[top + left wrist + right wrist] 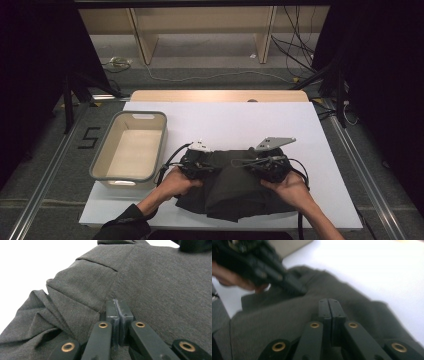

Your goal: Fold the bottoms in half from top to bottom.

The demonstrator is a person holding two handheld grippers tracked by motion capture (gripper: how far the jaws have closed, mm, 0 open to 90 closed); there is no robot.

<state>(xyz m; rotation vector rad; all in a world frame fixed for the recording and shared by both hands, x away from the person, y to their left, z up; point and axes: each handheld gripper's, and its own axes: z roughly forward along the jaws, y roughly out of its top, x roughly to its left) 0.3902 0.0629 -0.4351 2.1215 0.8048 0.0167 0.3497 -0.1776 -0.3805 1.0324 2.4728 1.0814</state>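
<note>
White board covers a wooden table (220, 95) in a dim room with cables on the floor beyond it. On the white board (235, 120), at the person's left, sits a grey plastic basin (131, 146), with nothing visible inside. Near the front edge of the board, just right of the basin, lies a dark grey garment (235, 192), partly folded into a thick, rumpled stack with loose layers at its near corners. A person's two hands come in from the bottom, each holding a tong-like gripper over the garment. The left gripper (119, 305) rests on the garment's left part, its jaws pressed together with their tips at a fold; whether any cloth is pinched between them cannot be told. The right gripper (328, 304) is above the garment's right part, jaws together, and no cloth can be seen between them in the slightly blurred right gripper view. The work in hand appears to be folding or neatening the garment. To do it well, each gripper should probably take a full edge through all layers, not only the top one, and both hands should move together, keeping the cloth taut and level so the fold lands square and the stack does not slide toward the basin.
</note>
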